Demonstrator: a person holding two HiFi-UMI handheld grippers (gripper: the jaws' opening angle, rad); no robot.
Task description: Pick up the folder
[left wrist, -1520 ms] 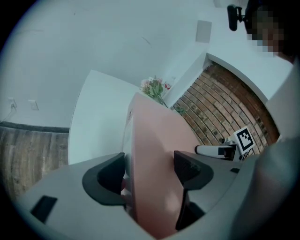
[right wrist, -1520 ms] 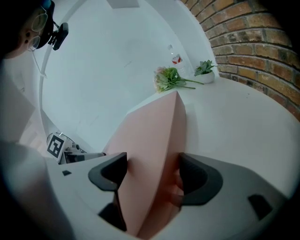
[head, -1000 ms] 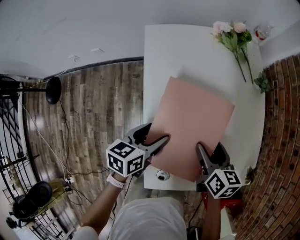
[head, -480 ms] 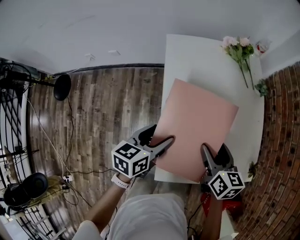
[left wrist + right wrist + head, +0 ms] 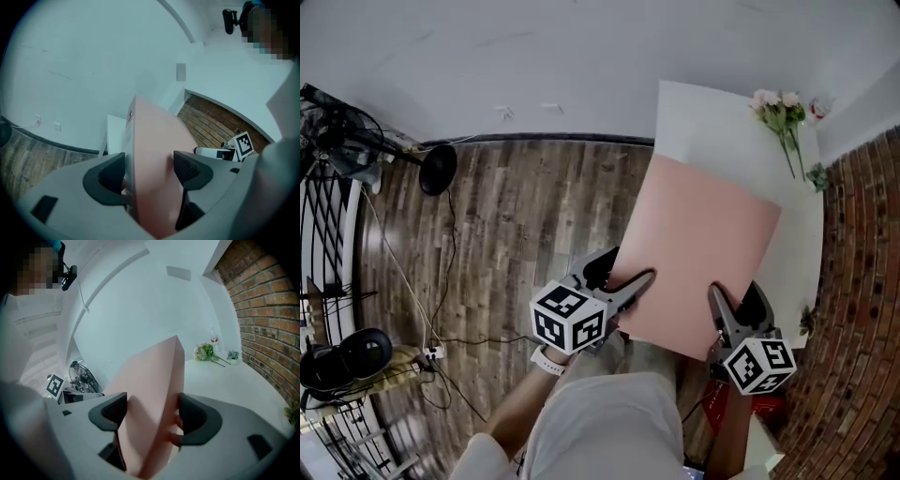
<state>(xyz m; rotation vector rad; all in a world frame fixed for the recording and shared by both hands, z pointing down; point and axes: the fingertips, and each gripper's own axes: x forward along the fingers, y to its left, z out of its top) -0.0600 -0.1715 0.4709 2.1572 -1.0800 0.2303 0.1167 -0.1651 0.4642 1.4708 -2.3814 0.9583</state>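
A large pink folder (image 5: 698, 253) hangs in the air over the near edge of the white table (image 5: 698, 117), held by both grippers at its near edge. My left gripper (image 5: 626, 281) is shut on the folder's near left corner; in the left gripper view the folder (image 5: 152, 173) stands edge-on between the jaws. My right gripper (image 5: 736, 305) is shut on the near right corner, and the right gripper view shows the folder (image 5: 150, 404) clamped between its pads.
A bunch of pink flowers (image 5: 783, 117) lies at the table's far right beside a small glass bottle (image 5: 821, 105). A brick wall (image 5: 862, 281) stands on the right. Wooden floor (image 5: 506, 234), a fan (image 5: 328, 141) and cables lie to the left.
The folder has come up off the table and toward me with both grippers still shut on it. The table now lies farther away and to the right in the head view.
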